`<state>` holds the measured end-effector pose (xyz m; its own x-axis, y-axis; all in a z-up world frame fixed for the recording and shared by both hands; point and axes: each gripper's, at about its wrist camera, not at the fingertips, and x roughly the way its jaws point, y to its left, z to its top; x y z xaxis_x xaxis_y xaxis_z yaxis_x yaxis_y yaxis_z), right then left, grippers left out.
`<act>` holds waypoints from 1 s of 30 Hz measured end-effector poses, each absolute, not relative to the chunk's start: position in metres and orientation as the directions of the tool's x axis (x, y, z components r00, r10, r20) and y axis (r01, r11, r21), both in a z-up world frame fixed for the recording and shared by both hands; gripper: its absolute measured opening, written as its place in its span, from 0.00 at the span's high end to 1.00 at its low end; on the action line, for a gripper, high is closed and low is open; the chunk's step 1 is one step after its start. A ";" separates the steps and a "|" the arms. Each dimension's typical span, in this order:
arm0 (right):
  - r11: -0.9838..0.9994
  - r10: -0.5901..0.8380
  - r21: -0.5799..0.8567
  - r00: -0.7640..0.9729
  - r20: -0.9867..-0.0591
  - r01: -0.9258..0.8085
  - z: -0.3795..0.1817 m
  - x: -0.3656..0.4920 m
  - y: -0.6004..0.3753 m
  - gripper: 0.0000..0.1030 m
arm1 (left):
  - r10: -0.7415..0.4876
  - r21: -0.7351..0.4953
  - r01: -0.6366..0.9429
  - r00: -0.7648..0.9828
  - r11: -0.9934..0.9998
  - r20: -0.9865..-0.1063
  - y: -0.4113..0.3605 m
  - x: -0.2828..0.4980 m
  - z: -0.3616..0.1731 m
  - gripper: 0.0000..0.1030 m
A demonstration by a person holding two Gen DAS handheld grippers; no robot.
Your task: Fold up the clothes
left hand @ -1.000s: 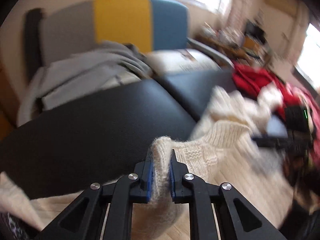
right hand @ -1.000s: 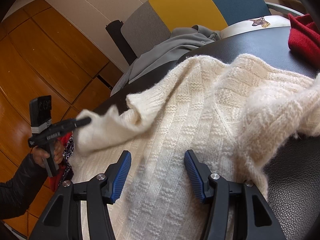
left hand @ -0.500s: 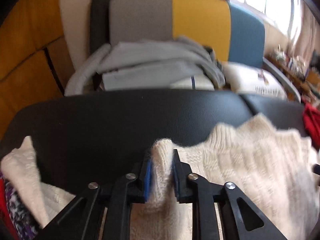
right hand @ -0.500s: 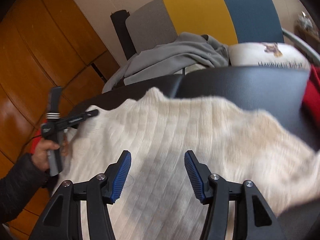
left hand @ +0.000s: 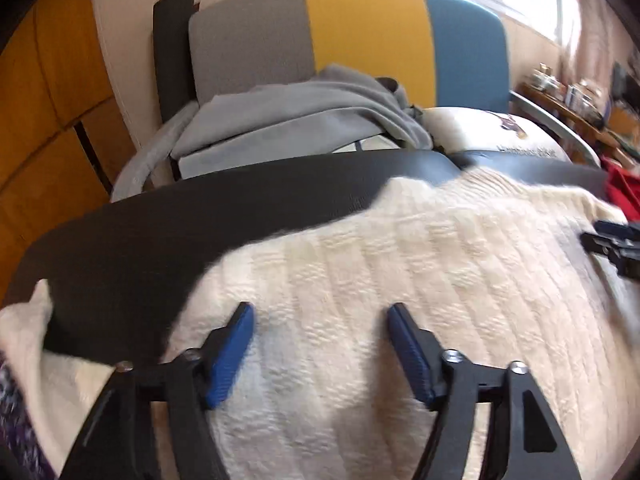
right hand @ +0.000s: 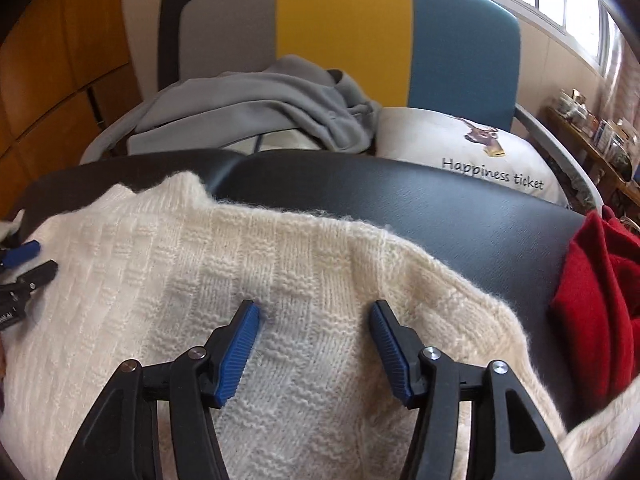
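Your left gripper (left hand: pixel 320 320) and right gripper (right hand: pixel 314 316) both hang with jaws spread wide and nothing between them, each just above the cream sweater (right hand: pixel 280 288). The sweater lies spread over the black cushion (right hand: pixel 440 200), directly under and ahead of both sets of jaws, its far edge running across your view from left to right (a small peak of knit rises near the seam between cushions). Neither gripper is clearly nearer that far edge; the left sits toward the sweater's left side, the right toward the side by the red garment (right hand: pixel 592 300).

You cannot see the near edge of the sweater, which the grippers cut off, nor where the sleeves lie. The left view is blurred, so its knit folds are hard to read. Whether this is one layer or already doubled, you cannot tell.
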<state>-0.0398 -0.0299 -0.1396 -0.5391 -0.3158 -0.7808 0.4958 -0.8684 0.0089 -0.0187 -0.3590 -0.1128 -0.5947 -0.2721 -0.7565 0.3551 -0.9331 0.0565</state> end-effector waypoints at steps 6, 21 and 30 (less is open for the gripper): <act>-0.897 -0.274 -0.008 -0.570 -0.775 0.442 -0.144 -0.081 -0.029 0.34 | -0.258 0.033 0.358 -0.602 -0.933 -0.756 -0.380 -0.074 -0.122 0.11; -0.838 -0.428 0.097 -0.538 -0.726 0.536 -0.101 -0.036 -0.013 0.31 | -0.208 -0.046 0.311 -0.730 -0.949 -0.651 -0.332 0.030 -0.067 0.22; -0.673 -0.548 0.175 -0.327 -0.770 0.718 -0.106 0.133 0.026 0.31 | -0.200 -0.057 0.330 -0.691 -0.942 -0.695 -0.298 0.140 -0.090 0.22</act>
<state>0.1328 0.0261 -0.1057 -0.3266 -0.5484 -0.7698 0.7183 -0.6734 0.1750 0.1404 -0.2976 -0.0902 -0.6911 -0.2001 -0.6945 0.3298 -0.9423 -0.0567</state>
